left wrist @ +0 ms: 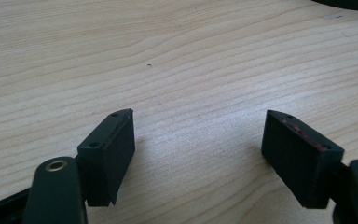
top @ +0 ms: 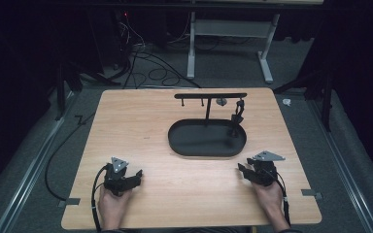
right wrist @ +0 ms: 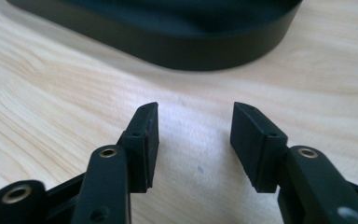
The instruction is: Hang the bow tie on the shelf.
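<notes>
On the wooden table (top: 175,145), both hands rest, left claw (top: 137,174) and right claw (top: 241,169) spread.

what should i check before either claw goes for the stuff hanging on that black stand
1. Left claw open with nothing between its jaws: ok.
2. Right claw open with nothing between its jaws: ok.
3. Both claws resting low on the wooden table, apart from the black oval tray: ok.
4. Stand upright in the tray, crossbar level: ok.
5. Dark item hanging near the bar's right end, reaching down toward the tray: ok, but what it is cannot tell.
6. Small round piece under the bar, how it is attached: cannot tell.
</notes>
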